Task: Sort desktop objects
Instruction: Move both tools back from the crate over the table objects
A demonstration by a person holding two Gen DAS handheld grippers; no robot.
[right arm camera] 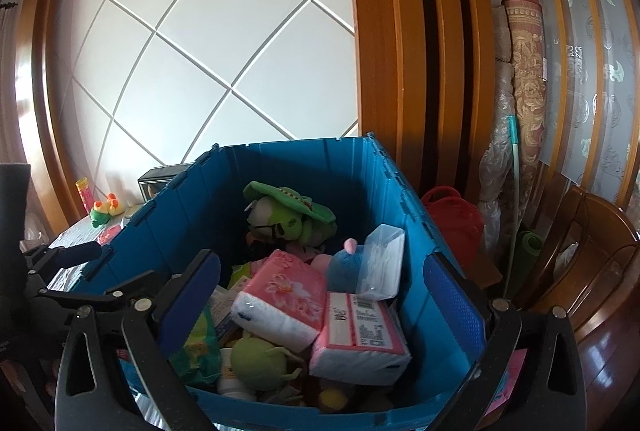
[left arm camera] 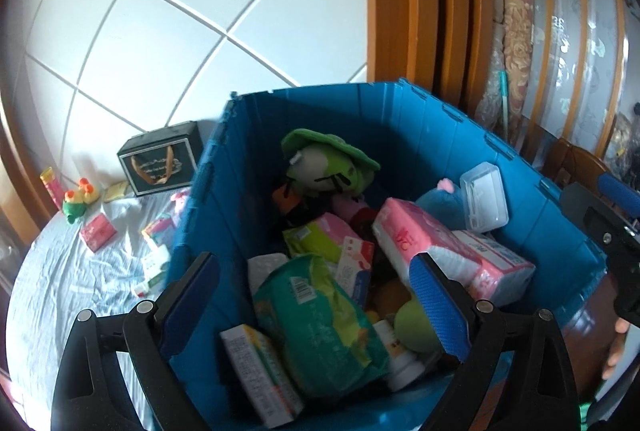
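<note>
Both claws hang over the blue crate (left arm camera: 400, 135), both empty. The left claw (left arm camera: 316, 295) has its jaws spread wide with nothing between the pads, only crate contents below. The right claw (right arm camera: 320, 291) is also fully spread, gripping nothing.

Crate contents, seen from the left wrist: a green frog plush with hat (left arm camera: 328, 163) at the far side, a blue plush with pink ear (left arm camera: 438, 201) next to a clear plastic box (left arm camera: 484, 197) leaning on the right wall. Two pink tissue packs (left arm camera: 416, 235) lie side by side toward the right. A green diaper-type pack (left arm camera: 320, 323) sits in the middle near the front, a white carton (left arm camera: 260, 371) touching its left edge. A round green plush (left arm camera: 416, 327) and a white bottle (left arm camera: 400, 359) are wedged under the tissue packs, partly hidden.

Left of the crate, the surface (left arm camera: 72, 279) carries a light wrinkled cloth with items still out: a black gift box (left arm camera: 160, 159) at the back against the wall, a green-and-yellow duck toy (left arm camera: 80, 197), a pink tube (left arm camera: 52, 183) standing beside it, a pink packet (left arm camera: 98, 231), and small colourful packs (left arm camera: 160, 231) just beside the crate wall.

From the right wrist, a red basket (right arm camera: 452, 219) stands behind the crate's right corner, and rolled mats (right arm camera: 524, 91) lean on the wall.
</note>
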